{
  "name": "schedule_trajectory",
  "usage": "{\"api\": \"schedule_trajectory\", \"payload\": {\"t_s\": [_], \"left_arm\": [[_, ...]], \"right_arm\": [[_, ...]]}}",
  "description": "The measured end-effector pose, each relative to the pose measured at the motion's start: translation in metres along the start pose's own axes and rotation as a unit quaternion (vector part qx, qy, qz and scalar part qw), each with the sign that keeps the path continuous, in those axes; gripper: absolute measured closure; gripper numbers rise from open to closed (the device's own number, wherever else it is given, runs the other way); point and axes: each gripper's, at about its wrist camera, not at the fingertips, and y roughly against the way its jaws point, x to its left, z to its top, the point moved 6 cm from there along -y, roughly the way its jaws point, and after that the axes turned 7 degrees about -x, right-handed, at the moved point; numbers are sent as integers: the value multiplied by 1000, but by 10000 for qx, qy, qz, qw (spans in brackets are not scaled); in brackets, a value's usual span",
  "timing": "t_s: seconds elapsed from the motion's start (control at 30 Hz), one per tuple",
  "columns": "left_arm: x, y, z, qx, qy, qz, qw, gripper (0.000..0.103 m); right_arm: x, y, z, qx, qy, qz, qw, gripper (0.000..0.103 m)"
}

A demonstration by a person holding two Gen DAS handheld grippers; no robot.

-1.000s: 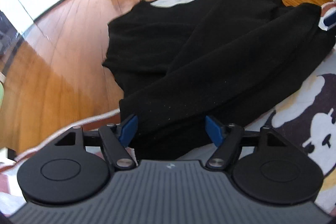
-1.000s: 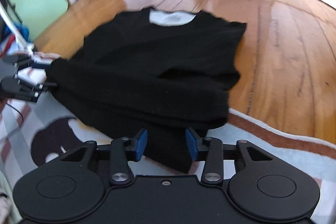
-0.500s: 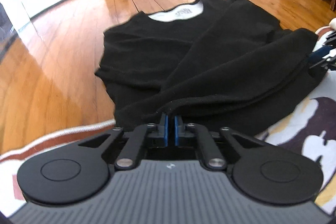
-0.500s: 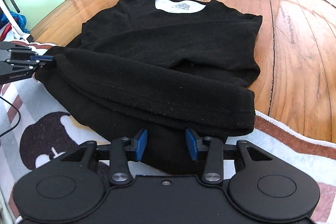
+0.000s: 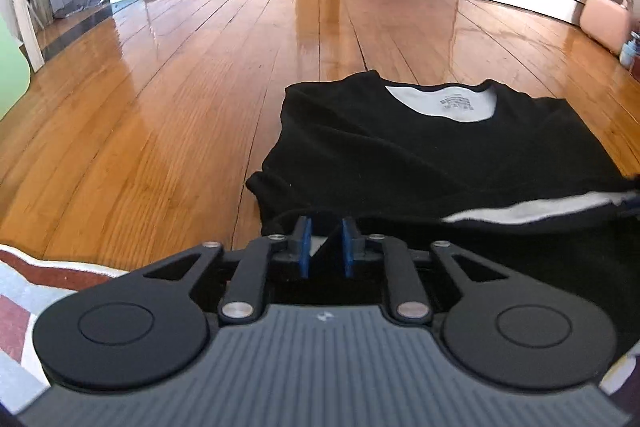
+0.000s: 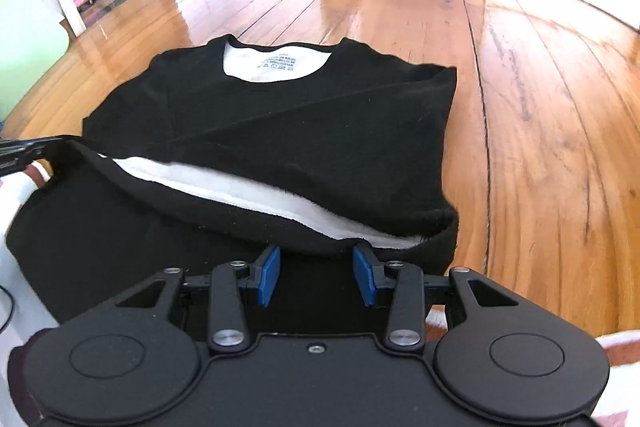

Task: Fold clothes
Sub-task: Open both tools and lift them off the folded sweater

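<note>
Black sweatshirt [image 5: 420,155] on wooden floor [image 5: 180,99], its near hem between the left gripper's [image 5: 325,247] just-reopening jaws.

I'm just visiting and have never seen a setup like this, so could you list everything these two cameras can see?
black long-sleeved top with white lining: one, black, lying collar-away on the floor, its near hem lifted and showing white inside.
white neck label: one, white with grey print, inside the collar.
glossy wooden plank floor: one, orange-brown, under and around the top.
patterned rug with a red-brown border: one, white, grey and red-brown, at the near edge.
pink case: one, pink, far right by the wall.
left gripper: one, black with blue pads; its jaws have just been opening, dark cloth between them.
right gripper: one, black with blue pads, at the hem, jaws apart.
</note>
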Motion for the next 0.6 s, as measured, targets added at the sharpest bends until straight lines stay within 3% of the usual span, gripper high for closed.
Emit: {"api": "schedule_trajectory", "payload": {"t_s": [0.07,0.13,0.23,0.3,0.37,0.47,0.6], "left_arm": [[0,1,0,-50,-33,-38,10000,71],[0,0,0,-75,-38,-74,9999,71],[-2,0,-1,-11,2,-310,9995,68],[-4,-8,-5,158,5,-282,9995,56],[-7,-15,-9,327,8,-251,9992,55],[-1,-27,-10,523,-61,182,9984,56],[20,-20,0,144,635,114,9978,55]], "right_arm": [[3,1,5,-152,461,-386,9981,57],[-1,1,11,-268,550,-670,9959,57],[-16,0,14,-231,202,-801,9963,57],[-26,3,12,-232,52,-909,9956,57],[-37,5,9,-196,-123,-1023,9945,57],[-52,8,4,-82,-463,-1034,9935,57],[-63,13,-4,-13,-818,-1045,9912,57]]}}
